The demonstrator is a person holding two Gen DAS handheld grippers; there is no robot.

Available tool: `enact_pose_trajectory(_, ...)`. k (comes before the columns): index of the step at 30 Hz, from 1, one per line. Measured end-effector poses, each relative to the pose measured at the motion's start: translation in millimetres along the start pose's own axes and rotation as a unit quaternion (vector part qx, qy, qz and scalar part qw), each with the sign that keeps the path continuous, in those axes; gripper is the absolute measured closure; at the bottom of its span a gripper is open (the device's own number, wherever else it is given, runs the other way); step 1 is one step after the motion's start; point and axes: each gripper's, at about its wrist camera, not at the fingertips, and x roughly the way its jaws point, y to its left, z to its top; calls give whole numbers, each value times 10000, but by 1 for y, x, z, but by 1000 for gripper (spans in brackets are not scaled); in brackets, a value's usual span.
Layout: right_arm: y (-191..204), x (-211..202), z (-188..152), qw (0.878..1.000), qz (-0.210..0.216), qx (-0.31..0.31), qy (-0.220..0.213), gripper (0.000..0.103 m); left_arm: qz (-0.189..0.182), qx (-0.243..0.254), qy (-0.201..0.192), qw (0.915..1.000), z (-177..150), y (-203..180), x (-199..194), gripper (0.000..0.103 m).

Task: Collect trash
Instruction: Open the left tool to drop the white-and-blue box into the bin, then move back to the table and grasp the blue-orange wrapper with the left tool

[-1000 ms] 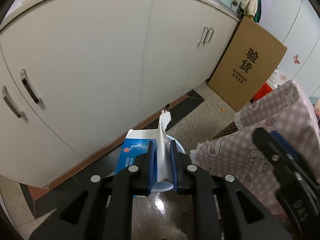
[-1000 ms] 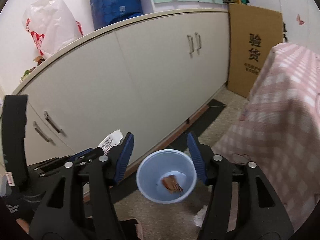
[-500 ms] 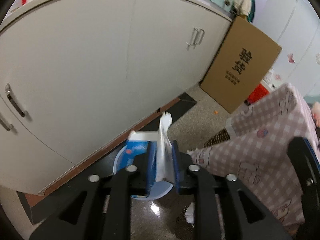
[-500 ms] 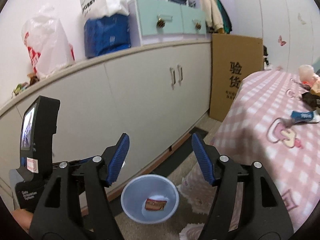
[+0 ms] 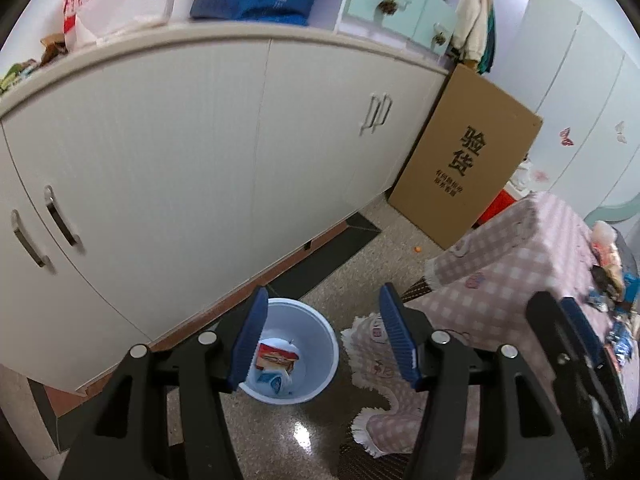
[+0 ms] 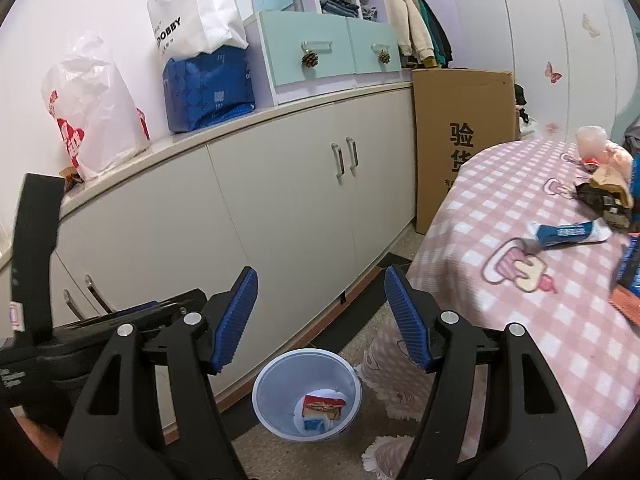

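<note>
White cabinet run (image 5: 200, 168) is filling the background, bags and a teal drawer box (image 6: 320, 60) sitting on its top, a cardboard box (image 5: 464, 160) leaning at its far end; pink checked desk (image 6: 520, 280) is taking up the right side, its cloth hanging down to the floor, with leftover trash lying on it: a blue-and-white wrapper (image 6: 568, 232) near the middle, a dark crumpled pile (image 6: 604, 196) further back, more blue packets at the right edge; pale blue bin (image 5: 292, 352) is standing on the speckled floor between cabinet base and desk cloth, just beside both, holding a red-and-tan packet (image 5: 276, 360) and a small blue-white wrapper (image 5: 274, 380) at the bottom; left hand-held gripper (image 5: 322, 340) is hanging above the bin with fingers spread wide apart, nothing between them, left blue pad overlapping the bin rim in view; right hand-held gripper (image 6: 320, 320) is hanging higher over the same bin, jaws also wide apart and holding nothing, the bin showing below the gap; left unit's black body is showing at the left edge of the right wrist view, right unit's finger at the right edge of the left wrist view
</note>
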Motion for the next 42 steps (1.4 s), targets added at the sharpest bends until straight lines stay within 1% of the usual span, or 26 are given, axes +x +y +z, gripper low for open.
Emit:
enact_pose_trajectory(3,-3,-17,5,10000,-6,44,-68,37,-27,129,-122,9998,-3,-14,-21,46)
enact_pose_trajectory(9,-22,-63,11,9993,-107,199,-299,35,-255,440,-358,9981,-14,-52,-64,44)
enact_pose_trajectory(13,-48,-98,11,9978,-322,401,-424,33,-438,745,-436,9953,-23,-84,-84,40)
enact_pose_trajectory(16,-77,-121,8,9957,-523,621,-456,33,-618,1073,-418,9914,-33,-114,-92,38)
enact_pose_trajectory(18,-102,-137,4,9929,-746,808,-451,33,-705,1294,-370,9884,-41,-134,-93,37)
enact_pose_trajectory(21,-139,-156,-1,9878,-1038,1074,-431,33,-923,1675,-204,9813,-51,-170,-90,37)
enact_pose_trajectory(24,-172,-168,-7,9831,-1240,1306,-340,32,-1029,2127,-99,9716,-63,-208,-84,35)
enact_pose_trajectory(27,-205,-179,-12,9774,-1442,1528,-250,32,-1177,2554,12,9596,-75,-244,-78,33)
enact_pose_trajectory(28,-213,-181,-12,9759,-1489,1575,-247,32,-1209,2736,34,9542,-80,-257,-75,33)
enact_pose_trajectory(31,-235,-185,-13,9713,-1614,1738,-187,31,-1185,3103,79,9432,-91,-286,-68,33)
enact_pose_trajectory(34,-252,-188,-11,9680,-1691,1851,-142,31,-1203,3322,116,9354,-95,-307,-60,33)
enact_pose_trajectory(37,-260,-184,-9,9668,-1688,1916,-89,31,-1163,3467,173,9306,-94,-323,-49,33)
enact_pose_trajectory(38,-262,-182,-8,9668,-1691,1915,-51,31,-1136,3486,202,9301,-94,-327,-45,34)
enact_pose_trajectory(39,-264,-180,-7,9671,-1674,1916,-33,31,-1115,3511,259,9293,-94,-330,-40,36)
enact_pose_trajectory(40,-265,-178,-7,9673,-1655,1922,-11,31,-1100,3509,310,9294,-93,-331,-36,55)
enact_pose_trajectory(41,-266,-176,-6,9676,-1640,1921,15,31,-1098,3483,393,9301,-92,-331,-32,83)
enact_pose_trajectory(42,-266,-175,-5,9679,-1620,1924,23,31,-1152,3421,500,9312,-90,-330,-28,88)
